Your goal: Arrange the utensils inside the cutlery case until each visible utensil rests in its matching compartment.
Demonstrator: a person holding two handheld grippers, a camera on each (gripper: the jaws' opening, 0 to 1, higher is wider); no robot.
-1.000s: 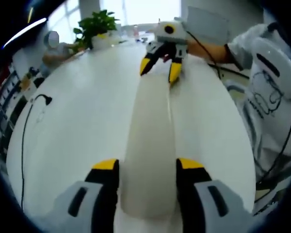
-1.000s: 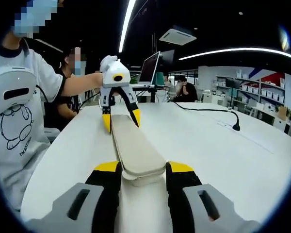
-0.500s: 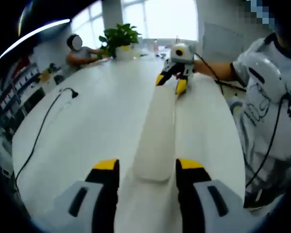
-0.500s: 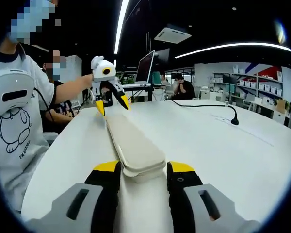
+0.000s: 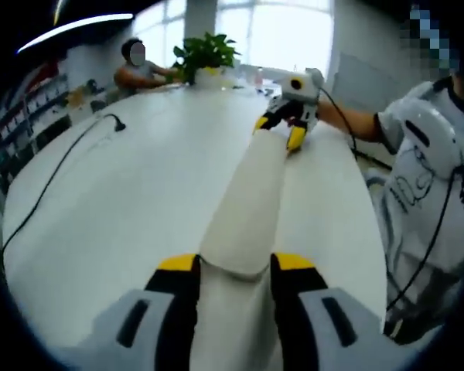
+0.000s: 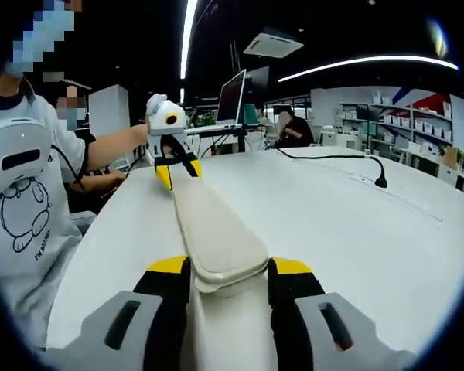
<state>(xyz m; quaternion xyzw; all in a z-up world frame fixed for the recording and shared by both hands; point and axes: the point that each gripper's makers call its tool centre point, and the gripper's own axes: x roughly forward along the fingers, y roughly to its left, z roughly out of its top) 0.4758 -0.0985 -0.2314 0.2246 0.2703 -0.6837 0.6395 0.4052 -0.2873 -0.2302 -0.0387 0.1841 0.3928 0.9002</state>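
Observation:
A long cream cutlery case (image 5: 251,201), closed, stretches away from me over the white table (image 5: 124,201). My left gripper (image 5: 236,267) is shut on its near end, yellow-tipped jaws pressing both sides. At the case's far end the right gripper (image 5: 282,130) clamps it. In the right gripper view the same case (image 6: 213,228) shows a lid seam at its near end, held by my right gripper (image 6: 230,267). The left gripper (image 6: 175,166) grips the far end there. No utensils are visible; the inside of the case is hidden.
A black cable (image 5: 62,166) with a plug lies on the table's left side, and another cable (image 6: 348,166) lies at the right. A potted plant (image 5: 205,54) and a laptop (image 6: 233,97) stand at the table's ends. A person in a white shirt (image 5: 425,178) stands alongside; others sit farther off.
Both views have shifted and tilted as the hands moved with the case. Each gripper keeps its hold on its end of the case.

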